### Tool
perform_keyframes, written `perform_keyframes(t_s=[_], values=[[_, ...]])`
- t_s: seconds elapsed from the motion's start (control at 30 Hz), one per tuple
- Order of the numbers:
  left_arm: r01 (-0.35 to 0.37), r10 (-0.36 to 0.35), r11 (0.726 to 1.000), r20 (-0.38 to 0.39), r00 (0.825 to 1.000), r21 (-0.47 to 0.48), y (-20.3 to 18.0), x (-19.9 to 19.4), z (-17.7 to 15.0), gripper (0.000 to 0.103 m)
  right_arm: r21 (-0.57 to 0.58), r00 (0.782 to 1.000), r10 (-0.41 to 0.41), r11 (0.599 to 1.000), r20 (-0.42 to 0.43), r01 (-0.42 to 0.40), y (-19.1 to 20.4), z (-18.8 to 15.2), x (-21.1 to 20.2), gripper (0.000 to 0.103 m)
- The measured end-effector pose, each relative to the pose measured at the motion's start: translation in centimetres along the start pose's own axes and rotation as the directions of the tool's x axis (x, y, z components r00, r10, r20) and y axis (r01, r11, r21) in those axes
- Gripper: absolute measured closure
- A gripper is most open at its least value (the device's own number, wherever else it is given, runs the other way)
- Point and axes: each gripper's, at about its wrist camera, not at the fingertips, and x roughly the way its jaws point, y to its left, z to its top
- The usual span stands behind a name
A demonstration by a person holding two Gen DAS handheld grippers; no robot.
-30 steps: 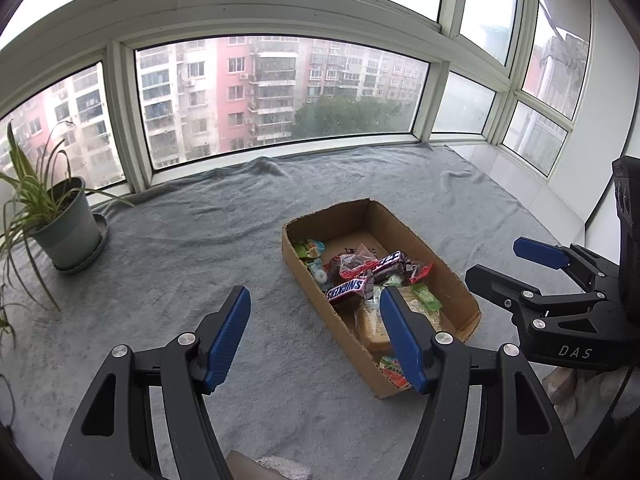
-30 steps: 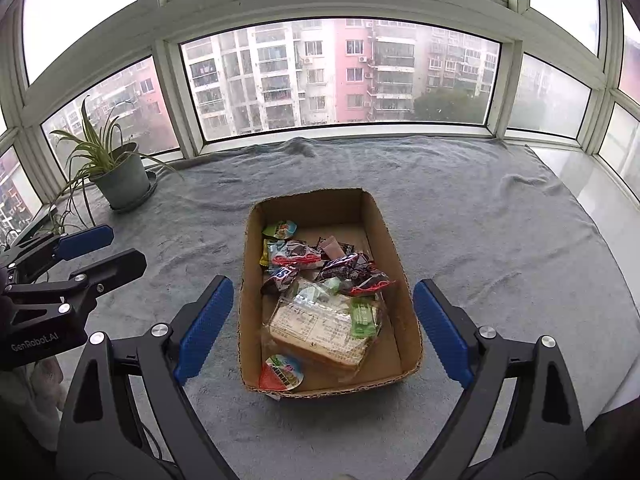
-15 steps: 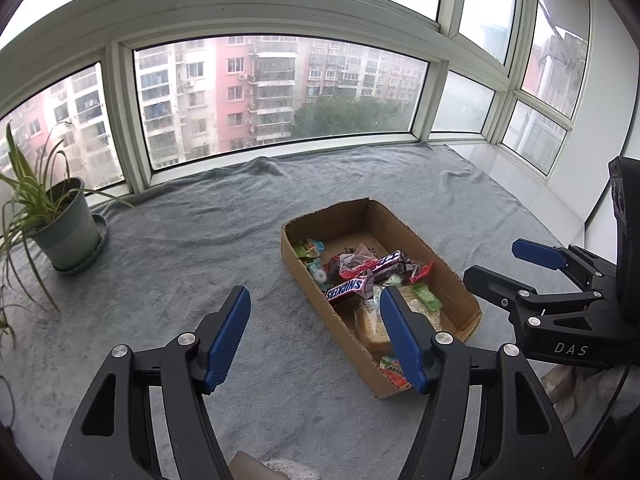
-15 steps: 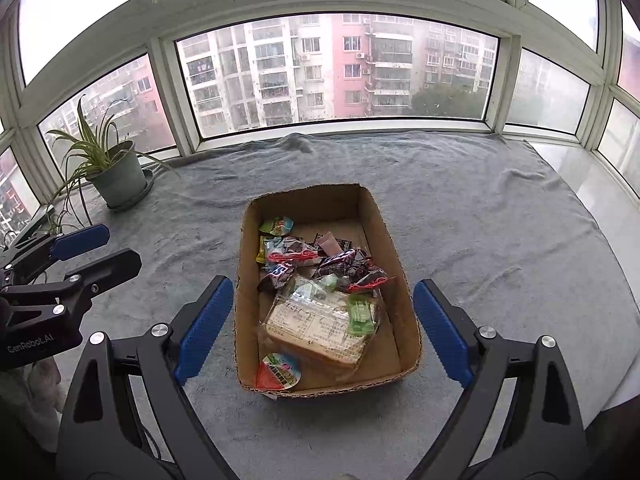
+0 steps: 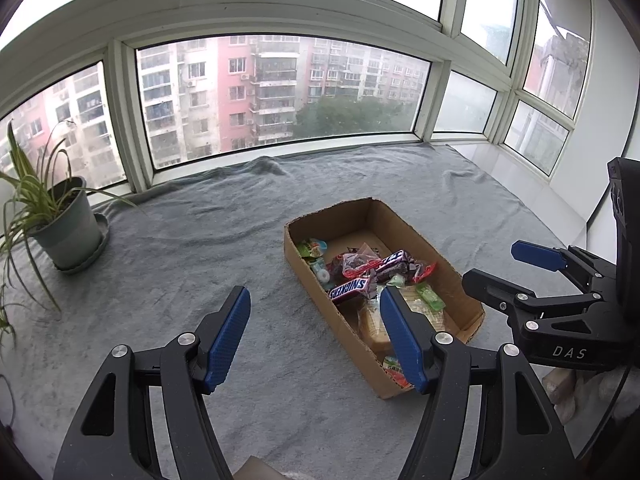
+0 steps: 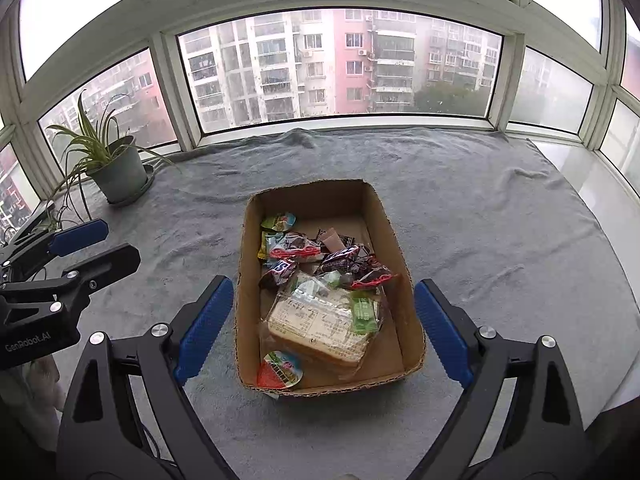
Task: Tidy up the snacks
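Snacks lie gathered inside cardboard box, keeping grey blanket clear; left tool and right tool gape wide, empty.

A grey cloth covers the desk from the window sill to the near edge, rumpled into low folds along the window side. At the far right a strip of bare white surface shows beyond the cloth's edge. Directly on the cloth, near the middle, lies an open cardboard box with its long side running away from the window. At the far left corner, beside the glass, a potted plant stands upright in a saucer on the cloth, well apart from the box.
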Motion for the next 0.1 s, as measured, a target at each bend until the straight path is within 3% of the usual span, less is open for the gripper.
perform_keyframes(t_s=[0.1], values=[[-0.002, 0.002, 1.0, 0.002, 1.0, 0.005, -0.09, -0.06, -0.02, 0.036, 0.0, 1.0, 0.004, 1.0, 0.0, -0.004, 0.14, -0.08, 0.13, 0.009]])
